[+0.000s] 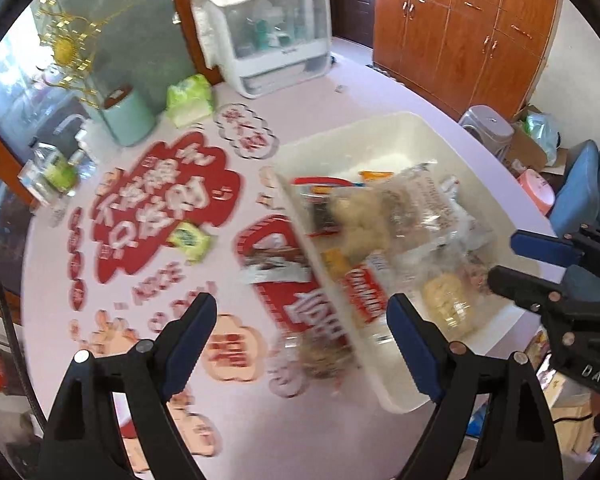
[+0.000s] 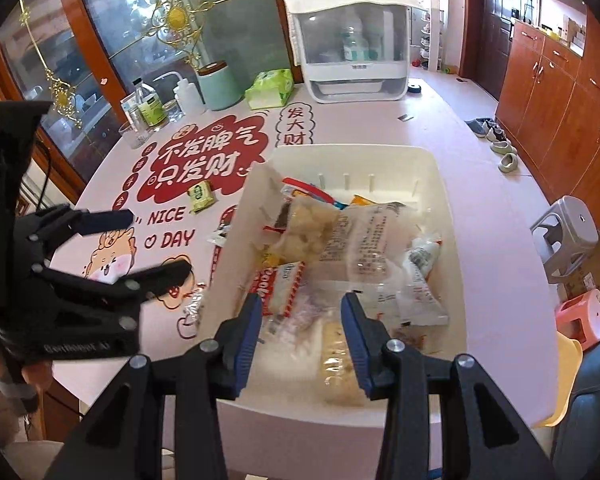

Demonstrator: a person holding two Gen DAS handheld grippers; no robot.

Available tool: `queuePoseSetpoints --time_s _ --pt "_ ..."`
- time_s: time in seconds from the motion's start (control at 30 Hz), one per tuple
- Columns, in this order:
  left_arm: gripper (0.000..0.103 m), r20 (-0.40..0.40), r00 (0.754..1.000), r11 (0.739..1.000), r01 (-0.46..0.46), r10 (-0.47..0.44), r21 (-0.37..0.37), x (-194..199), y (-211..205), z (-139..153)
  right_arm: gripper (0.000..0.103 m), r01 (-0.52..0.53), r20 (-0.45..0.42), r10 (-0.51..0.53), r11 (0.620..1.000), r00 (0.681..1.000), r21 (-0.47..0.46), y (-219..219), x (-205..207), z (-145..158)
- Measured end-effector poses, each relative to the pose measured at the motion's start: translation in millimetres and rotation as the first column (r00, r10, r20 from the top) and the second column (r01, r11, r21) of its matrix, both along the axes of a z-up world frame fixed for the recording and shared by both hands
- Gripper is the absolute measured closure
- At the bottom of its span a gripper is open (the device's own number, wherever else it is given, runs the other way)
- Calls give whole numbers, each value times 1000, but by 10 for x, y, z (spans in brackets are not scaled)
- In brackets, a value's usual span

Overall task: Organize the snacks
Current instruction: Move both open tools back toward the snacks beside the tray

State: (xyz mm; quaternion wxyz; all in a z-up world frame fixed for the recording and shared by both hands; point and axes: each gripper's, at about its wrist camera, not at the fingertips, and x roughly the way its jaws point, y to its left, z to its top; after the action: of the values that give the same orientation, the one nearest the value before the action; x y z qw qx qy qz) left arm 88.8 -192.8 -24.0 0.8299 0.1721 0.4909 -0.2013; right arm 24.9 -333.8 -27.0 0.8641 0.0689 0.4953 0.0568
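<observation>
- White bin (image 2: 428, 168) taken as the landmark; it sits on the pink printed table (image 2: 480, 152) and holds a loose heap of snack packets, among them a large clear bag (image 2: 364, 240) and a red-and-white cookie pack (image 2: 278, 292).
- Right gripper (image 2: 300, 322) hangs above the bin's near end, jaws spread, nothing between them; a pale snack bar (image 2: 336, 364) lies directly below.
- Left gripper (image 1: 300, 332) is over the bin's left wall, jaws spread wide and empty. That view is motion-blurred, so detail is poor.
- Still outside the bin, to its left: a small green packet (image 2: 201, 196), well apart from the wall; a dark-and-white wrapper (image 1: 272, 268) just beside the wall; a crumpled clear wrapper (image 2: 194, 300) near the bin's near-left corner.
- Risk: the left fingers straddle the wall; descending here could knock or tip the bin and shove it across the table.
- Risk: the heap sits high; a right-hand grab could snag several slippery film bags and drag one over the rim.
- Risk: the flat wrappers beside the wall may slide instead of lifting.
- Risk: both grippers crowd the bin's left side; a collision is plausible.
</observation>
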Motion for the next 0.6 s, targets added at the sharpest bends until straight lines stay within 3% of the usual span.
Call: queuePoseSetpoints --time_s 0.3,0.47,0.6 --pt "17 187 982 987 1 -31 159 305 849 676 61 -22 39 23 1000 999 -13 446 21 196" --pt "17 253 959 967 67 -130 244 539 1137 905 61 -32 38 32 999 999 -10 783 70 195" --pt "17 287 925 936 157 -251 314 747 1164 848 61 -33 19 33 999 999 9 1121 115 82"
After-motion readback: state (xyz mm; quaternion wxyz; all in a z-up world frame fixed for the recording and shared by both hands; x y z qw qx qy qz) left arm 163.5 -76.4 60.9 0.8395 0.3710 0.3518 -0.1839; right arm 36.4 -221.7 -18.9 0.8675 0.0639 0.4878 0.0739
